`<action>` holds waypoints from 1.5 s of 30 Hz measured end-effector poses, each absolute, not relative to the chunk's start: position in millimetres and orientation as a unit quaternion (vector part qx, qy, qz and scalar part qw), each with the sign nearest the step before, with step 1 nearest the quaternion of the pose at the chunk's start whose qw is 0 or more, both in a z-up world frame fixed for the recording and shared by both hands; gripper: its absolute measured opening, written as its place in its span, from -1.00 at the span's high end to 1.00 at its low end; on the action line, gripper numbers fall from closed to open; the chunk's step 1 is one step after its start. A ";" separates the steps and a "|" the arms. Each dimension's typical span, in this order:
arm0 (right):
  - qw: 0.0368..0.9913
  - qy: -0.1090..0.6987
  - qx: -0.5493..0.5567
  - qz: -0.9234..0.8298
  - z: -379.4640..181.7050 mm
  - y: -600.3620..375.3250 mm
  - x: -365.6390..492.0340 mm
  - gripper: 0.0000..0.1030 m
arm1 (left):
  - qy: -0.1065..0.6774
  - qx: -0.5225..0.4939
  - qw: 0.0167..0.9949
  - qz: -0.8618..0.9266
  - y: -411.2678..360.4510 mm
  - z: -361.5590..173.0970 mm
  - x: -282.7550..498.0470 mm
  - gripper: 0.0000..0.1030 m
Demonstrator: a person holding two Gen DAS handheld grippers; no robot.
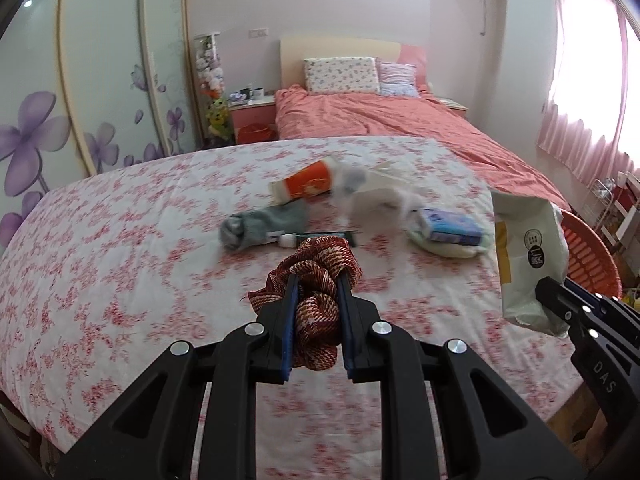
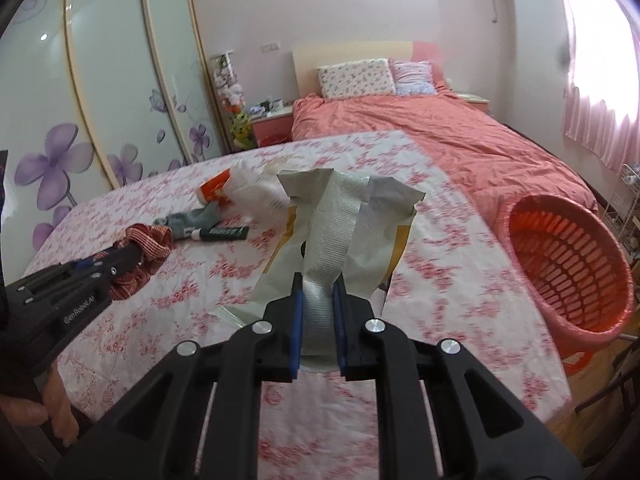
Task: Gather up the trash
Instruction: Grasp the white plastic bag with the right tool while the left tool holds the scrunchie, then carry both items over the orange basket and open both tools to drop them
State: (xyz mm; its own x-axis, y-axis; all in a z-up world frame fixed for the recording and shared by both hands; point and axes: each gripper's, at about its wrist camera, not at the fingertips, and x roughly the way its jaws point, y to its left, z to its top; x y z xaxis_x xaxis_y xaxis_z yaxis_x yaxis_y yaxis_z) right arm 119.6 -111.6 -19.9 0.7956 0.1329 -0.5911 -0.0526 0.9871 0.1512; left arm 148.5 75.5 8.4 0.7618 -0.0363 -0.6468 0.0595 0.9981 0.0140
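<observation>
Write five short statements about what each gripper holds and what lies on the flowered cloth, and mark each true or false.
1. The left gripper is shut on a red woven scrunchie. True.
2. The right gripper is empty. False: it is shut on a crumpled paper bag.
3. The orange basket stands to the right of the cloth-covered surface. True.
4. The green tube lies inside the basket. False: it lies on the flowered cloth beside a grey sock.
5. The orange paper cup stands upright. False: it lies on its side.
</observation>
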 end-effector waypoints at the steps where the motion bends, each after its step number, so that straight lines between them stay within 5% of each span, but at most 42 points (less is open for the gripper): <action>1: 0.947 0.312 0.064 0.044 -18.1 -116.5 117.4 0.73 | 0.343 0.018 0.939 -0.029 71.5 9.1 147.8 0.64; 45: 0.937 0.262 0.163 -0.165 -52.1 -360.5 87.9 0.72 | 0.323 0.058 0.912 -0.248 -172.5 6.8 158.8 0.64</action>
State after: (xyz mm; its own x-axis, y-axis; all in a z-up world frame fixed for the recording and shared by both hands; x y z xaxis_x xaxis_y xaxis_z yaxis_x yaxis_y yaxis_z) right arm 87.9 -360.5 -52.1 0.8079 -0.2235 -0.5453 0.3941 0.8928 0.2180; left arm 158.8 -172.5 6.8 0.6685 -0.4143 -0.6177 0.4888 0.8707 -0.0550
